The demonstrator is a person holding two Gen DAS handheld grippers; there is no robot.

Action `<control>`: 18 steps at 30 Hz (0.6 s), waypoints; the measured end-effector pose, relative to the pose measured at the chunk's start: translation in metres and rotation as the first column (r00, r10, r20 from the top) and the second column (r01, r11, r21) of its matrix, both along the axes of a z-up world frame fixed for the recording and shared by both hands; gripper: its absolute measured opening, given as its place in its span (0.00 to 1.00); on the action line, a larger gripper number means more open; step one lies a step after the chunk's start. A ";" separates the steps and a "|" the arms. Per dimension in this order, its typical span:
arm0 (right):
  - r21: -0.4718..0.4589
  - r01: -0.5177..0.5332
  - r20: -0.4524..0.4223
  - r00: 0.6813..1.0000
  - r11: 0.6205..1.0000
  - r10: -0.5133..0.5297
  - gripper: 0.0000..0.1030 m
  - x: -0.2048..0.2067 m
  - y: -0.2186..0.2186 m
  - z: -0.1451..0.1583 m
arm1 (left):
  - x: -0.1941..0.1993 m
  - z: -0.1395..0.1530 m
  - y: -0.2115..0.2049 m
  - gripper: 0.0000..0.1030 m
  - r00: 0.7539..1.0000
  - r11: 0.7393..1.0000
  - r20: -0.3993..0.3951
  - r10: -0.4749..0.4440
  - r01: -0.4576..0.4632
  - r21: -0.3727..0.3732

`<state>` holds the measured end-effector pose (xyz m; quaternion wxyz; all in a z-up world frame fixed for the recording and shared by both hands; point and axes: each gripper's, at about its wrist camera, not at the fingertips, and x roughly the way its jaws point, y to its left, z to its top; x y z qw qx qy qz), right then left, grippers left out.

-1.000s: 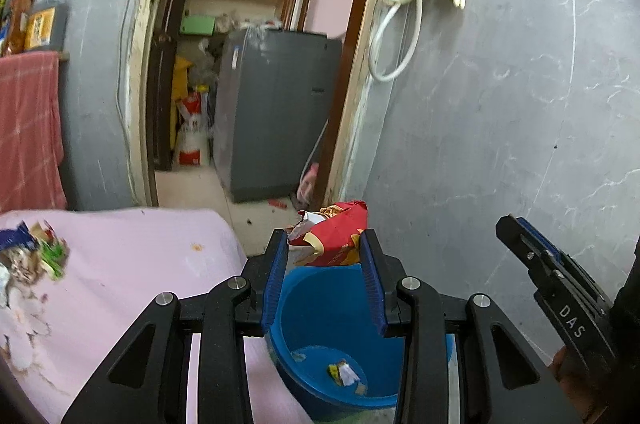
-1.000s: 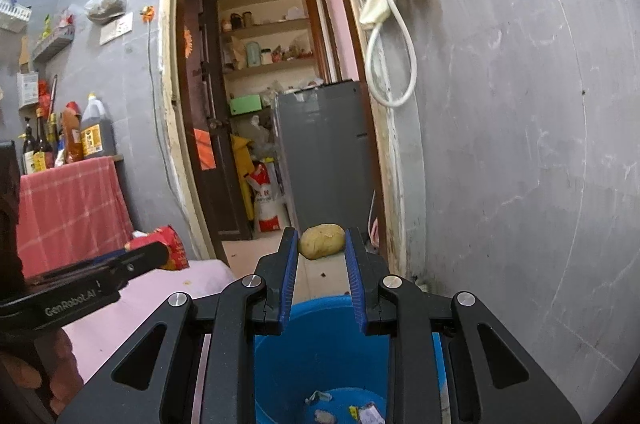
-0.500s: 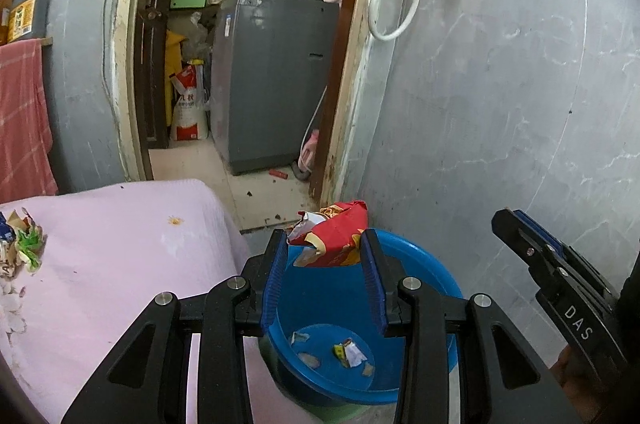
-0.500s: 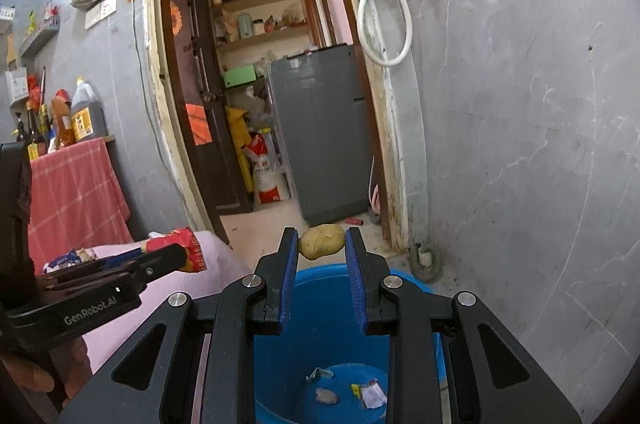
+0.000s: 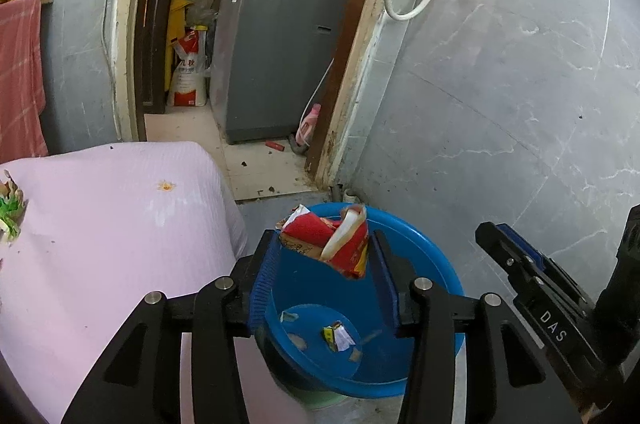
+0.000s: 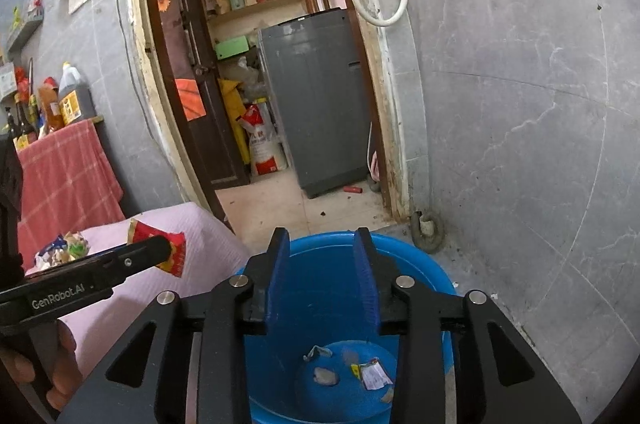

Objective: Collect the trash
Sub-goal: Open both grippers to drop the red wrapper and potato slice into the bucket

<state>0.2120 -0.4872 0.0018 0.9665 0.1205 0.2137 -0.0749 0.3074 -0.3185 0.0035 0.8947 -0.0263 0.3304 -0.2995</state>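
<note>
A blue basin [image 5: 432, 244] stands on the floor below both grippers, with several scraps [image 5: 338, 334] in its bottom. The jaws of my left gripper [image 5: 324, 244] are opening; a crumpled red wrapper [image 5: 344, 248] sits tilted and loose between the tips, over the basin. From the right wrist view the same wrapper [image 6: 174, 252] hangs behind the left gripper's finger [image 6: 148, 254]. My right gripper [image 6: 322, 240] is over the basin [image 6: 420, 264] with its jaws opening and nothing between them. A beige lump [image 6: 326, 376] lies in the basin's bottom beside a small wrapper [image 6: 374, 376].
A pink-covered table [image 5: 100, 224] lies to the left with more litter [image 6: 60, 248] on it. A doorway ahead shows a grey washing machine [image 5: 276, 56]. A grey wall runs along the right, with a drain pipe [image 6: 428, 228] at its foot. A hand [image 6: 60, 364] holds the left gripper.
Both grippers have sunk and tipped toward the basin. The right jaws have spread and the yellowish lump they held is gone from them. The left jaws have widened and the red wrapper has tilted.
</note>
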 end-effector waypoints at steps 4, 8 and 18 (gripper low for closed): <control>0.003 0.012 0.017 1.000 1.000 -0.012 0.34 -0.002 0.000 0.002 | -0.002 0.003 -0.001 0.42 1.000 1.000 -0.002 -0.007 0.007 -0.003; 0.006 0.023 0.038 0.999 1.000 -0.023 0.44 -0.006 -0.001 0.004 | -0.002 0.005 0.001 0.49 1.000 1.000 -0.005 -0.005 0.005 -0.023; -0.008 0.049 0.115 0.992 0.999 -0.048 0.66 -0.017 0.004 0.021 | -0.014 0.032 0.024 0.73 0.994 0.997 0.092 0.062 -0.057 -0.061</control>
